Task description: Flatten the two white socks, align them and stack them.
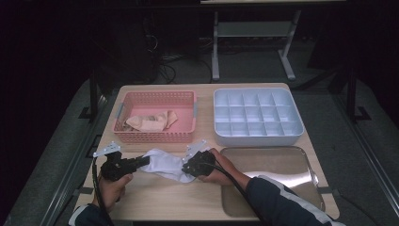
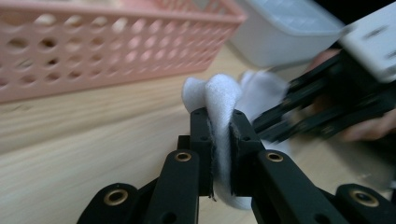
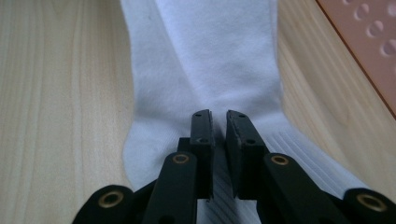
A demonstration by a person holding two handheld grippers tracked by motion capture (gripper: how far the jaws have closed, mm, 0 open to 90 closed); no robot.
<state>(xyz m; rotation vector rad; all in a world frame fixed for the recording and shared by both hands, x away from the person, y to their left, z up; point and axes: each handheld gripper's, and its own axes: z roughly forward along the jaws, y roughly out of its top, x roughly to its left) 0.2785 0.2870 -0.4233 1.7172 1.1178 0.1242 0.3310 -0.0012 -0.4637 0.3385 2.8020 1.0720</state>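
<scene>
You hold the white sock (image 1: 165,165) stretched near the table's (image 1: 155,197) front edge, one gripper at each end, probably so it can be folded or rolled flat. Your left gripper (image 2: 219,154) pinches a bunched fold of it between its jaws, lifted a little off the wood. Your right gripper (image 3: 219,140) has its jaws nearly together over the ribbed cuff, seemingly nipping it. The steel tray (image 1: 282,165) sits at the front right corner. Farther back stand the pink basket (image 1: 155,136), holding tan socks (image 1: 150,121), and the white divider box (image 1: 256,136).
</scene>
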